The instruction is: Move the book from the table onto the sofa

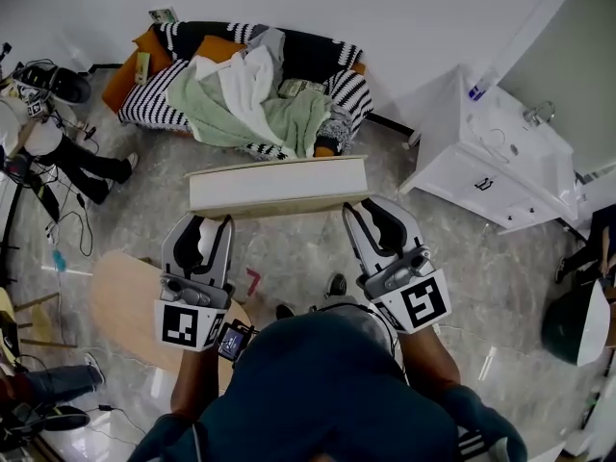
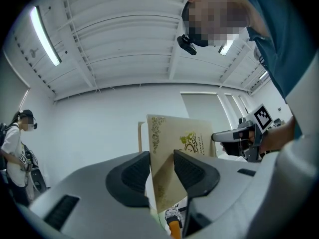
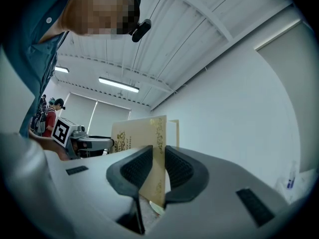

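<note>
A cream hardback book with gold print hangs level over the floor, held at both ends, just short of the sofa. My left gripper is shut on its left end and my right gripper on its right end. In the left gripper view the cover stands upright between the black pads, with my left gripper clamped on its edge. The right gripper view shows the same book pinched in my right gripper. The sofa is covered with a striped blanket and loose green and white cloths.
A round wooden table lies at lower left behind my left gripper. A white cabinet with a basin stands at right, a dark bag below it. A person and cables are at the left wall. Marble floor lies under the book.
</note>
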